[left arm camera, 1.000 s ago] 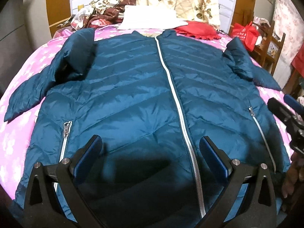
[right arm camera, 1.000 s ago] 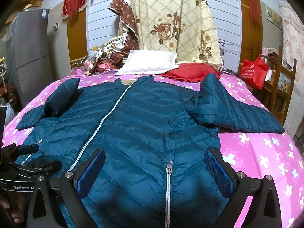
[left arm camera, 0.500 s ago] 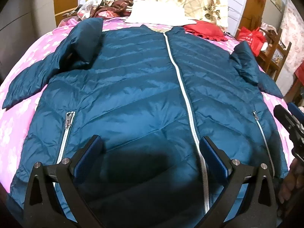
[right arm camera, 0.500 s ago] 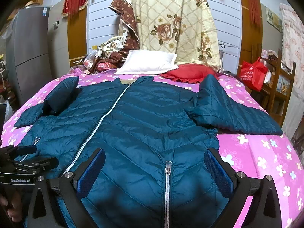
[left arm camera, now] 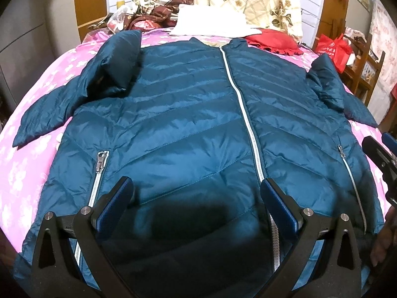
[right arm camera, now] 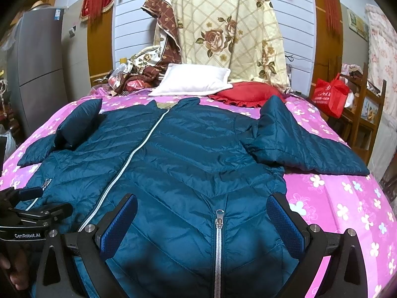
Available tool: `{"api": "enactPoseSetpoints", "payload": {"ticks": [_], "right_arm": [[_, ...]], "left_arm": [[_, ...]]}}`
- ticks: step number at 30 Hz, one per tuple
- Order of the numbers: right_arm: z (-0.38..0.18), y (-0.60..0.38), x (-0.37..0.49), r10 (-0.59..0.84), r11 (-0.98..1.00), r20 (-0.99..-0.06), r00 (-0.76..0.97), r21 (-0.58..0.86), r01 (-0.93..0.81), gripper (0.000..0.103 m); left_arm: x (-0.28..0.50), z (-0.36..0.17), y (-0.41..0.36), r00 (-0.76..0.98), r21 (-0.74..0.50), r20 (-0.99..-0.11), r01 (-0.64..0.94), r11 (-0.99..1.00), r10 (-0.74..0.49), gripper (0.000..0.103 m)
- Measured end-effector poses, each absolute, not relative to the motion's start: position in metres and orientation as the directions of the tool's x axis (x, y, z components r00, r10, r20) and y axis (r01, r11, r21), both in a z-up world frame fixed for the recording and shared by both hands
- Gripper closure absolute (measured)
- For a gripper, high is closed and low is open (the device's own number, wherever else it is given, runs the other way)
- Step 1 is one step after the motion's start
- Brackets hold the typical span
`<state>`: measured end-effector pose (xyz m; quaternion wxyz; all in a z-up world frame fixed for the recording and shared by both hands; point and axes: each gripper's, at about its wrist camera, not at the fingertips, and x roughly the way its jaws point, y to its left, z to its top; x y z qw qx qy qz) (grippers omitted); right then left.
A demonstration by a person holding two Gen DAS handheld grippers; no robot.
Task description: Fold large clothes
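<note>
Across the middle of both frames, a teal quilted jacket (left arm camera: 188, 124) lies front-up and zipped on a pink flowered bedspread (right arm camera: 347, 198), sleeves bent out to each side. At the bottom of each frame, the left gripper (left arm camera: 197, 193) and right gripper (right arm camera: 202, 211) hover over the hem with jaws spread wide, seemingly clear of the fabric. A white pillow (right arm camera: 193, 82) sits at upper centre.

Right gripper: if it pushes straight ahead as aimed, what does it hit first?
Probably the jacket: the open right gripper straddles its pocket zipper near the hem. Depth is unclear, so it may skim above the fabric.
</note>
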<state>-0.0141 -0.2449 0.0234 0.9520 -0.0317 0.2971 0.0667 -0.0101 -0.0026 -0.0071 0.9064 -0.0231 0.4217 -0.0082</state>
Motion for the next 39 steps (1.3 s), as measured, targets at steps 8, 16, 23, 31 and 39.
{"api": "enactPoseSetpoints", "payload": {"ticks": [8, 16, 23, 31, 39], "right_arm": [[0.0246, -0.2439, -0.0152, 0.131, 0.986, -0.568, 0.812, -0.006, -0.164, 0.0], [0.0225, -0.2382, -0.0147, 0.147, 0.983, -0.579, 0.802, -0.008, -0.185, 0.0], [0.022, -0.2381, -0.0144, 0.124, 0.987, -0.573, 0.81, -0.013, -0.16, 0.0], [0.0226, -0.2404, -0.0159, 0.121, 0.988, -0.573, 0.81, -0.011, -0.156, 0.0], [0.024, -0.243, -0.0171, 0.119, 0.988, -0.574, 0.81, -0.01, -0.152, 0.0]], "left_arm": [[-0.0102, -0.0069, -0.0033, 0.646, -0.027, -0.763, -0.017, 0.999, -0.01, 0.0], [-0.0099, -0.0067, -0.0029, 0.647, -0.017, -0.763, -0.025, 1.0, 0.003, 0.0], [-0.0098, -0.0076, -0.0028, 0.648, -0.008, -0.761, -0.033, 0.999, 0.015, 0.0], [-0.0097, -0.0076, -0.0029, 0.647, -0.008, -0.762, -0.033, 0.999, 0.015, 0.0], [-0.0093, -0.0093, -0.0039, 0.638, -0.01, -0.77, -0.034, 0.999, 0.014, 0.0]]}}
